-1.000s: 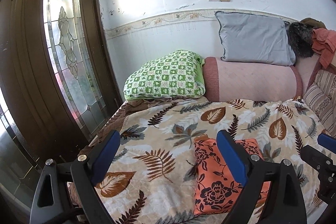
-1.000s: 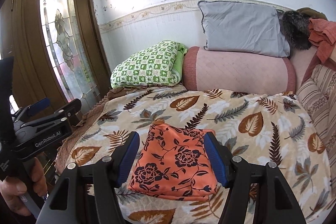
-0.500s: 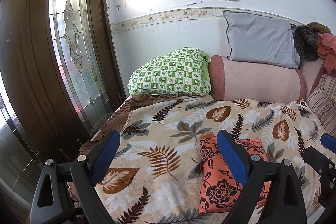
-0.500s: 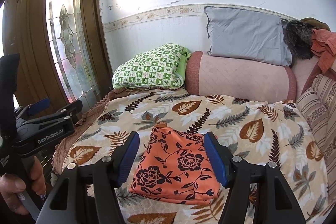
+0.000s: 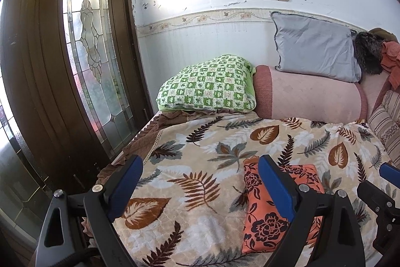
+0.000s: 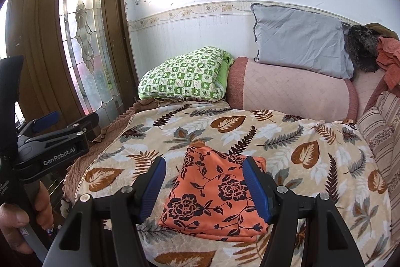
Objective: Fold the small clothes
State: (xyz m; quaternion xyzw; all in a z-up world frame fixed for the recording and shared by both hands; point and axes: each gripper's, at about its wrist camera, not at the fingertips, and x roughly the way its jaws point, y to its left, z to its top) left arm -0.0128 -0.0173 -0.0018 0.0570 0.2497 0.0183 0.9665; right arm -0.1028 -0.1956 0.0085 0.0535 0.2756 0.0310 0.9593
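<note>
Orange flowered cloth [image 6: 215, 194], folded flat on the leaf-print blanket [image 6: 287, 142].
Both grippers hang above the bed with jaws apart and nothing between them: right gripper [image 6: 204, 188] over the cloth, left gripper [image 5: 200, 187] beside it.

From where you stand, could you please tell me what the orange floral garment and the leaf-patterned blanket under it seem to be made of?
The orange floral garment looks like a thin, smooth woven fabric, perhaps rayon or polyester: it folds flat with crisp edges and has a slight sheen. The leaf-patterned blanket looks like plush fleece with a matte finish: its surface is fuzzy, embossed and softly dimpled. Neither fibre can be confirmed by sight.
</note>
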